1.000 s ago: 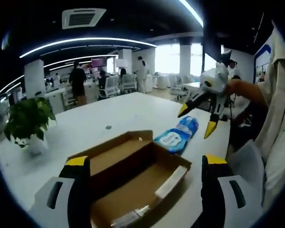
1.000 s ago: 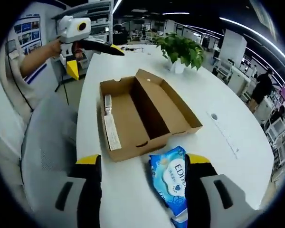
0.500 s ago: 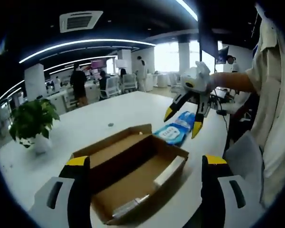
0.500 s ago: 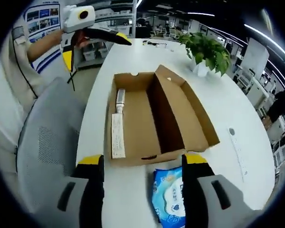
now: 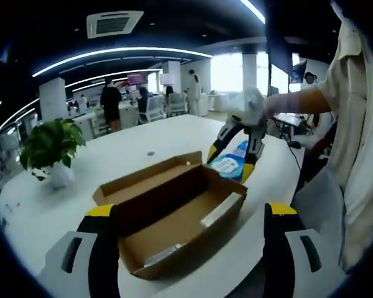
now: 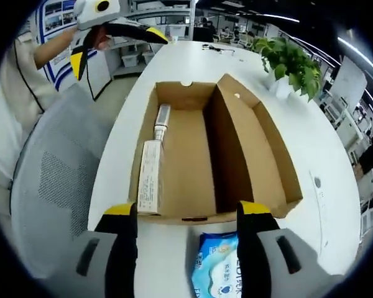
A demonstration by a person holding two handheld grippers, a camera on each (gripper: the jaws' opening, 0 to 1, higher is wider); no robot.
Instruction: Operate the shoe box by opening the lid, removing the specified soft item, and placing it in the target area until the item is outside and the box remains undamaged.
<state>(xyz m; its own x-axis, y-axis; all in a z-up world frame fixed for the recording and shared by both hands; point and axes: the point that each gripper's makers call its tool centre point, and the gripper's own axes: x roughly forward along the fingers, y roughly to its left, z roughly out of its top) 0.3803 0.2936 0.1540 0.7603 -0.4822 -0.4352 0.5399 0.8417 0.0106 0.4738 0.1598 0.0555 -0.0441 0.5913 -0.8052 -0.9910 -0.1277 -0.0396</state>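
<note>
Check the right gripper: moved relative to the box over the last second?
Yes. In the left gripper view the right gripper has come down and toward the open shoe box, its fingers now straddling the blue wipes pack beside the box.

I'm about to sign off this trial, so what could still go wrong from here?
The right gripper, jaws open, hovers over the blue wipes pack close to the open shoe box; lowering further, a jaw might catch the box's cardboard edge. The pack lies near the table edge, so a nudge could push it off.

Matt brown cardboard shoe box (image 6: 236, 155), glossy blue plastic wipes pack (image 6: 216, 276), smooth white table (image 6: 336, 186).
</note>
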